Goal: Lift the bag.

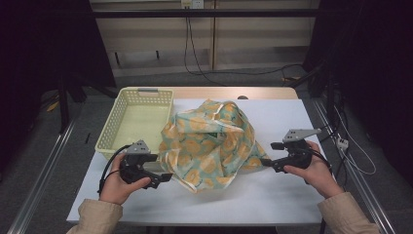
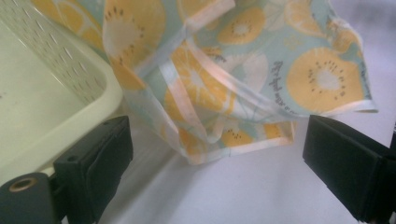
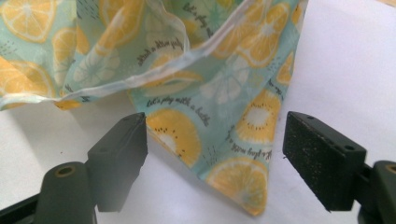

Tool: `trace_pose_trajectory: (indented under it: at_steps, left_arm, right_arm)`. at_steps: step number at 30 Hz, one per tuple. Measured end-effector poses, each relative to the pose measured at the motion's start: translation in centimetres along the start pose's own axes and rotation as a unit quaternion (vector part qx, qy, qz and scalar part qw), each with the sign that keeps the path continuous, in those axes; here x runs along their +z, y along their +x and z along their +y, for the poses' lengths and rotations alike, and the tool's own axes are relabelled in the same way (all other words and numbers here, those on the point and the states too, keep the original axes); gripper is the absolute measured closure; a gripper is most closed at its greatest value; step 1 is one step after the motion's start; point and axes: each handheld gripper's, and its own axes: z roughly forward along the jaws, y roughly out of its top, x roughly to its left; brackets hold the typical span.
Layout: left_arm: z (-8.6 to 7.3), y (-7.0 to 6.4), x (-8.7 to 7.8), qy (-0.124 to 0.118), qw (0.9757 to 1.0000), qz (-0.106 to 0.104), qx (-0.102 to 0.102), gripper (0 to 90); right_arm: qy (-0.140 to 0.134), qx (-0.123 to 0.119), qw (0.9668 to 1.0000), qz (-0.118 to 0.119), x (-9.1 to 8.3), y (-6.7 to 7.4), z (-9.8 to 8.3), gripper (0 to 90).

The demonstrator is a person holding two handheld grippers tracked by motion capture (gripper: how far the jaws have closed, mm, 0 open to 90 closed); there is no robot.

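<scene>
Fingers apart on both sides: left gripper (image 1: 163,177) and right gripper (image 1: 267,163) flank the crumpled fruit-print cloth (image 1: 212,144) on the white worktop (image 1: 253,200), a corner lying between each pair. Right looks closer, probably. Yellow basket (image 1: 127,95) sits beyond left; bare room right.

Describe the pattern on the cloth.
Orange and yellow citrus slices on pale teal, with small black script; the cloth shows it best in the right gripper view.
</scene>
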Motion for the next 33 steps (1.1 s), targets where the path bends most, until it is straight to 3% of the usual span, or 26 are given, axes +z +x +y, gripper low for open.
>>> trace_pose_trajectory:
  at_steps: [5, 14, 20, 33]
  left_arm:
    - [-0.5, 0.0, 0.4, 0.004, 1.0000, 0.004, 0.003, 8.4]
    - [-1.8, 0.5, 0.6, 0.013, 0.9998, 0.012, -0.009, 8.4]
    - [-2.4, 0.6, 0.8, 0.006, 0.9999, 0.009, -0.005, 8.5]
    - [-3.4, 1.0, 1.2, 0.011, 0.9996, 0.024, -0.008, 8.4]
  right_arm:
    - [0.003, -0.001, 1.0000, -0.003, 0.0, 0.2, -0.6, 21.8]
    - [0.011, -0.007, 0.9998, -0.014, 0.0, 0.6, -2.0, 21.9]
    - [0.011, -0.007, 0.9998, -0.013, 0.0, 1.0, -3.0, 22.2]
    - [0.008, 0.008, 0.9999, -0.003, 0.1, 1.7, -5.2, 21.1]
